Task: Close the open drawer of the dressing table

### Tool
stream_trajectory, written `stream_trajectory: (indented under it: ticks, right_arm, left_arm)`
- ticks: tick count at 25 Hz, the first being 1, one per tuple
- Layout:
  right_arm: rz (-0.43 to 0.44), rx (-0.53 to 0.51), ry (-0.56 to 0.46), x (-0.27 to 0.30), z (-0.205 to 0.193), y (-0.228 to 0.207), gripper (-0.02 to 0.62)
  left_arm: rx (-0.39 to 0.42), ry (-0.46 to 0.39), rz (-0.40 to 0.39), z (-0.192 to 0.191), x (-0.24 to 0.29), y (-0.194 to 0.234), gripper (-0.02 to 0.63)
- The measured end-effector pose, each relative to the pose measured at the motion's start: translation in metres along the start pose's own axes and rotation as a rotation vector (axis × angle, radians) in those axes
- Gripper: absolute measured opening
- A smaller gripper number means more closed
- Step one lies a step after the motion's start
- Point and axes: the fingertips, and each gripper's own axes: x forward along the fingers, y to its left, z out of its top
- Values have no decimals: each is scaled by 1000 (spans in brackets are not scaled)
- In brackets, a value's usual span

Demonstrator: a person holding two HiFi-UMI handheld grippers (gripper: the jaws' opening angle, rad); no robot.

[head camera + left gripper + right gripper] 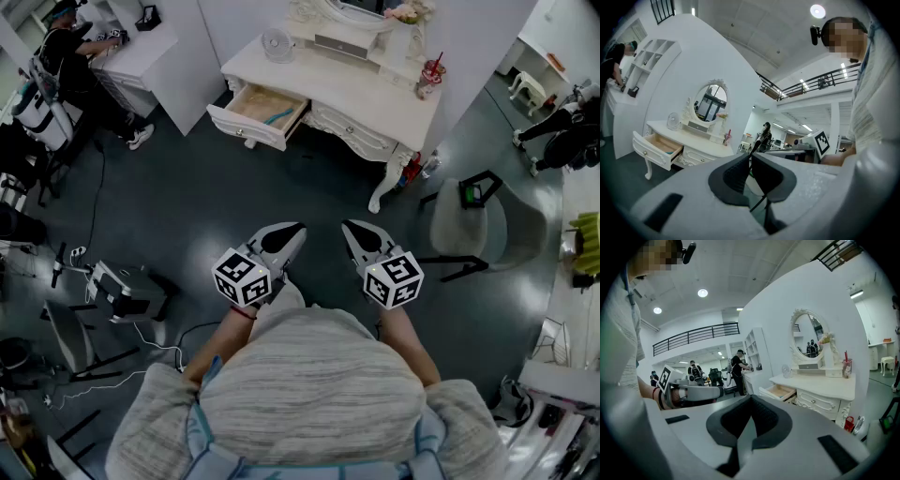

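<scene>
A white dressing table (375, 98) with an oval mirror stands across the dark floor. Its left drawer (255, 114) is pulled out, showing a wooden inside with a small teal thing in it. The same open drawer (656, 147) appears at the left in the left gripper view, and as drawer (779, 391) in the right gripper view. My left gripper (293, 232) and right gripper (352, 229) are held side by side in front of my body, well short of the table. Both are shut with nothing between the jaws.
A grey chair (473, 225) stands to the right of the table. A small fan (278, 42) and a red cup (431, 77) sit on the tabletop. A person (66, 66) works at a white desk at far left. Equipment and cables (122, 291) lie on the floor at left.
</scene>
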Motion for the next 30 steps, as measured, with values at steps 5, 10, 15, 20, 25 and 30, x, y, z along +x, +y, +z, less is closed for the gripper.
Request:
stream_trajectory:
  ticks: [5,10,15,20,25,30]
  right_arm:
    - [1,-1,1,1,2,-4,9]
    - [2,-3,0,2,2,-8,9]
    - [10,3,4,3,2,-9,9]
    - [33,45,-18,5,4,-14,9]
    - [36,30,-4,8,3,-21,11]
    - [34,34,-2,18,6,-33,11]
  left_arm:
    - [-3,0,5,0,4,2,28]
    - [-5,-4,16,0,6,5,28]
    - [-7,-6,24,1,6,7,28]
    - [-10,-8,35,0,11,12,28]
    - [-11,-9,33,2,21,17,28]
    - [-11,-14,28,7,35,30,28]
